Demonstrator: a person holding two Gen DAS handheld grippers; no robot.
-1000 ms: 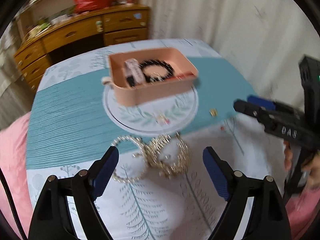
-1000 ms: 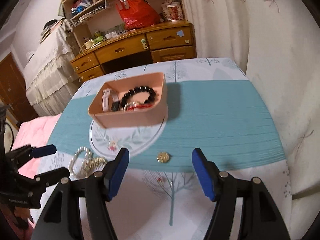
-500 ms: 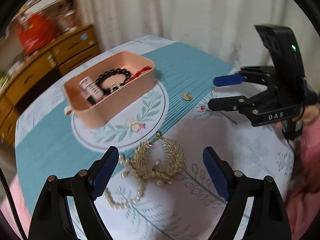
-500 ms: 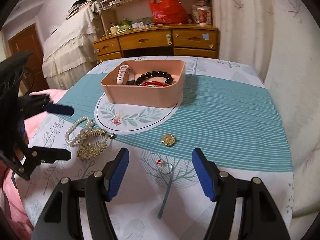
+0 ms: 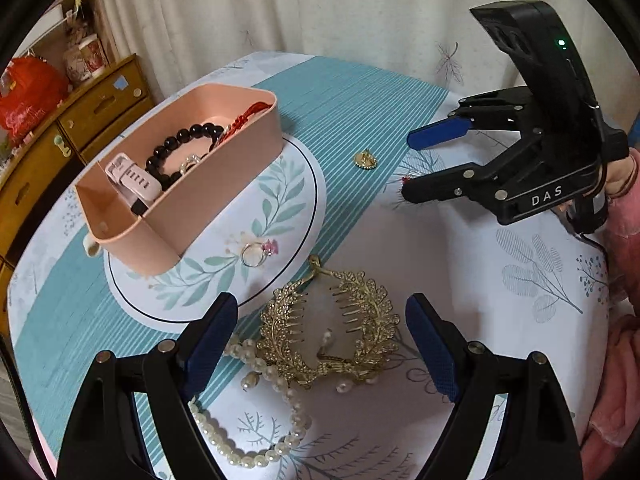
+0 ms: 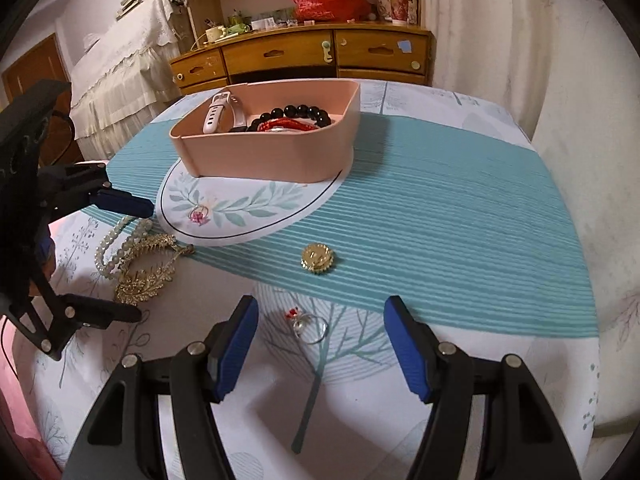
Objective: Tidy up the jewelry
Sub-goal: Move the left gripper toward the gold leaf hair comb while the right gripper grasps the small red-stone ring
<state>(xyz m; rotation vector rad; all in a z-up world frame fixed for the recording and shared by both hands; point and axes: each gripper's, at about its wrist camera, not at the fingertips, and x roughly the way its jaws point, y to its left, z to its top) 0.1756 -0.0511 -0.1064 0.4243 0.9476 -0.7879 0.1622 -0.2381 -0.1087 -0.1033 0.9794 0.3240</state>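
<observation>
So the gold leaf hair comb (image 5: pixel 332 332) is sitting right between the blue pads of my left gripper (image 5: pixel 322 338), not touched by either one, jaws spread wide with nothing in them. A pearl necklace (image 5: pixel 256 412) is tangled against the comb, trailing off toward 7 o'clock under my left finger. At 11 o'clock from the comb there's a silver ring with a pink stone (image 5: pixel 258 250) lying on the white oval of the tablecloth (image 5: pixel 360 96), and just past it the pink tray (image 5: pixel 224 184), which already has a pale pink watch (image 5: pixel 132 178), a black bead bracelet (image 5: pixel 176 148) and something red in it.

My right gripper (image 6: pixel 320 344) is apart too, holding nothing. A little clear ring with a red stone (image 6: pixel 308 322) lies on the cloth between its pads, closer to the left one, touching neither. The round gold brooch (image 6: pixel 318 258) is straight ahead at 12 o'clock on the teal stripes, near but clear of the tips. The tray is further back, toward 11.
</observation>
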